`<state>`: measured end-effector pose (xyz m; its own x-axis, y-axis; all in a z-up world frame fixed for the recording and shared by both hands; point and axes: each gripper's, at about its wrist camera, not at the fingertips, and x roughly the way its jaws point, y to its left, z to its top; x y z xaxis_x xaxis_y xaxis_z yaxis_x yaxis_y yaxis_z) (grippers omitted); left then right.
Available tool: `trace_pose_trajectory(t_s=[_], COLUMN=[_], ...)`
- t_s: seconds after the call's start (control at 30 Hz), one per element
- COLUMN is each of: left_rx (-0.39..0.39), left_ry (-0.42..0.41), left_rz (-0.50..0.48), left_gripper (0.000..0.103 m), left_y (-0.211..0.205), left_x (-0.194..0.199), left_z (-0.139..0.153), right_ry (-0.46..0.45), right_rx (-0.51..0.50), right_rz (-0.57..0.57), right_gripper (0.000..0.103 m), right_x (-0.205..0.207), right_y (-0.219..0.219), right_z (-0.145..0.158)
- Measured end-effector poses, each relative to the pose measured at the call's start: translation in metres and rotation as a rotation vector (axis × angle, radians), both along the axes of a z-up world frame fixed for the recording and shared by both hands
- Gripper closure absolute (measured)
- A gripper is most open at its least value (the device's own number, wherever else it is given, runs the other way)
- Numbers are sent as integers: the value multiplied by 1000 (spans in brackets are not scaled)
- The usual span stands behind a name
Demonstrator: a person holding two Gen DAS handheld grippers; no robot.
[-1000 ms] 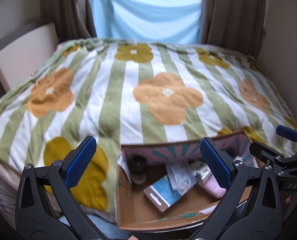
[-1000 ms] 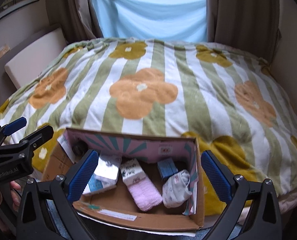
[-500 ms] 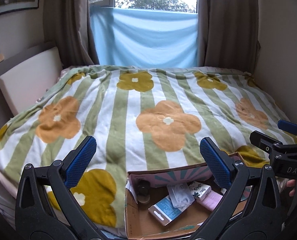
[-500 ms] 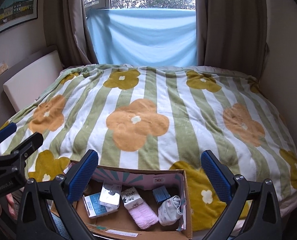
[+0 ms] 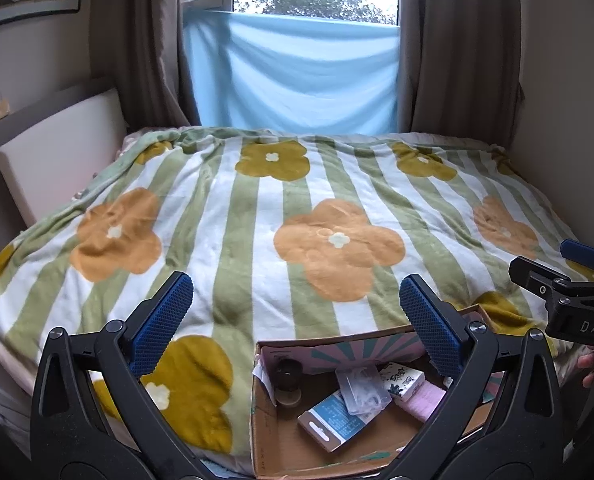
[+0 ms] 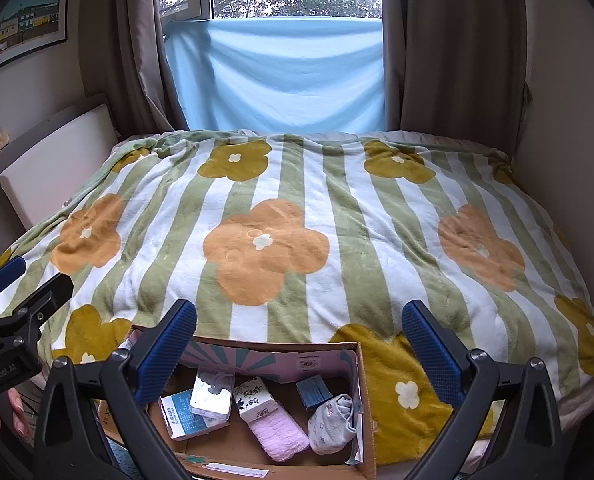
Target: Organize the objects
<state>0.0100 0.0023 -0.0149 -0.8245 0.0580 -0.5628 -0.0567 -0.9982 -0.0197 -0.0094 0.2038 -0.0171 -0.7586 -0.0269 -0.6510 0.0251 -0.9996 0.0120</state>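
Both claws are held wide apart and empty: the left claw (image 5: 297, 316) and the right claw (image 6: 301, 340) hover above the near edge of the bed (image 6: 337, 200), with nothing between the pads. Below and between them sits the cardboard box (image 6: 363, 400), pressed against the flowered blanket (image 5: 257, 220).

Inside the box, a blue-and-white packet (image 6: 185, 416), a clear plastic case (image 6: 213, 396), a patterned tissue pack (image 6: 255, 398), a pink towel (image 6: 281, 436), a small blue box (image 6: 313, 390), a rolled sock (image 6: 333, 424) and a dark jar (image 5: 289, 376) are seen gathered.

No loose item is seen on the blanket, so this could be sorting about to start or objects already collected.

Should anything be lifted, a straight descent over one item is advised, clear of the box wall, pads closed on firm sides.
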Motion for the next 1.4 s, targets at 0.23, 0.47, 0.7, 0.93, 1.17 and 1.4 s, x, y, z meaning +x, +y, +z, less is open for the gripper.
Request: trace_pose_trajectory(t_s=[0.23,0.47,0.7,0.93,1.17,1.4], left_rx=[9,10,14,9,11,10], left_ry=[-7,-13,-23,-25,-24,-21], left_rz=[-4,-8,-11,-12,-14,-21], left_gripper=[0,0,0,0,0,0], left_y=[-4,-5,-4,-2,-1,0], left_x=[-3,-4,-4,-4,-5,-5], left_z=[-2,-3,-9,-10,-11,-10], right_ry=[-1,-3,-4,-4,-4,-11], right_rx=[2,3,4,9,8,11], right_rz=[-4,-3,-4,-8,-10,-15], right_gripper=[1,1,1,1,1,1], right_x=[0,0,0,1,1,2], right_y=[1,1,1,0,1,1], right_z=[0,-1,-1,-2,-4,-8])
